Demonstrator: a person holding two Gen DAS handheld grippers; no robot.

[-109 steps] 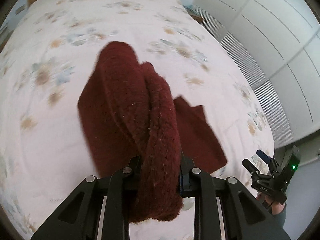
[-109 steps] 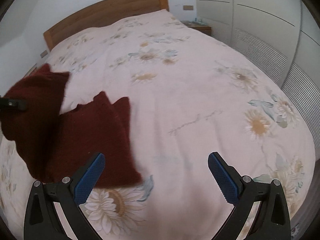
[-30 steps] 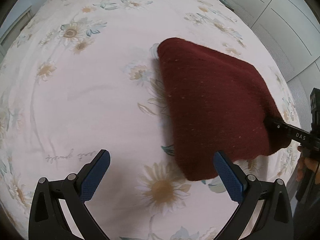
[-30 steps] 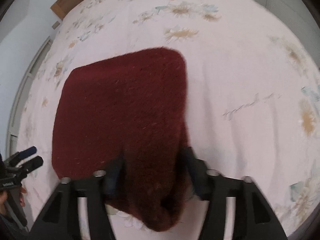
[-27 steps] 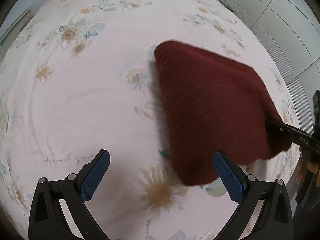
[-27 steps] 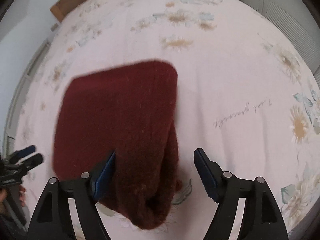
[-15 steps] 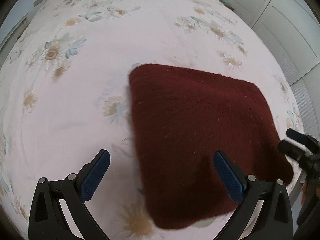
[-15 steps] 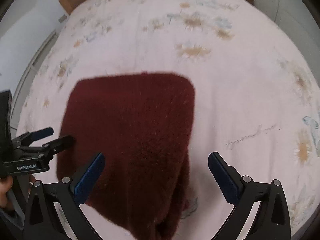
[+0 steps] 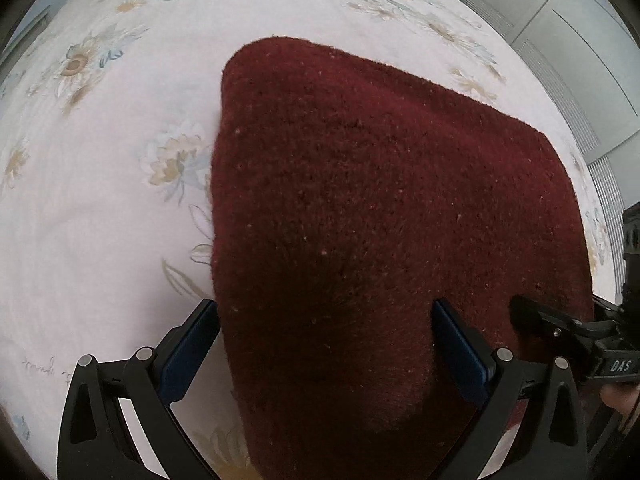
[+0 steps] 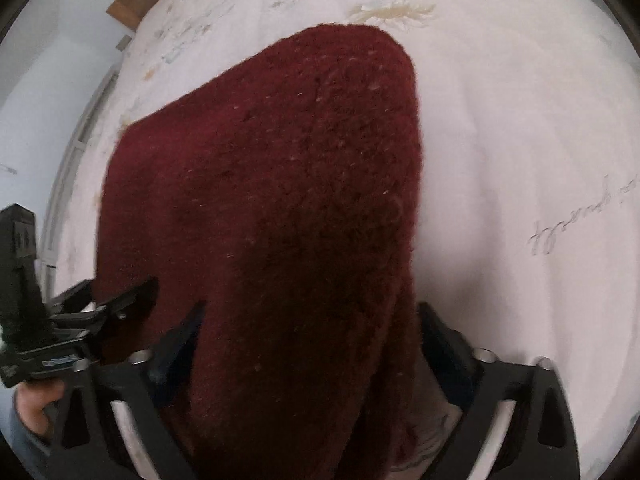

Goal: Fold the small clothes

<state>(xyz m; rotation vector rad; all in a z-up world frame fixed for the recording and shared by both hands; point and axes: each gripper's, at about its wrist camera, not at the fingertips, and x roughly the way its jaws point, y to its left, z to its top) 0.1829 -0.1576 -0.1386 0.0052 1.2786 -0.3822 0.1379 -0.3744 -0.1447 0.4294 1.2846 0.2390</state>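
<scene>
Dark red knit garment (image 9: pixel 380 220), fuzzy and thick, flecked with pale lint, lies folded into a rough rectangle with rounded corners on the bed (image 9: pixel 100 208). Its near edge runs right up between the fingers of both tools. The left gripper (image 9: pixel 326 344) has its blue-padded jaws spread wide, one at the garment's left edge, the other over the fabric, nothing pinched. The right gripper (image 10: pixel 310 344) sits the same way, jaws parted on either side of a near corner of the knit, not clamped. The bedspread is pale pink with daisy prints, a wooden headboard (image 10: pixel 132 8) far off, white wardrobe doors (image 9: pixel 580 40) alongside.
</scene>
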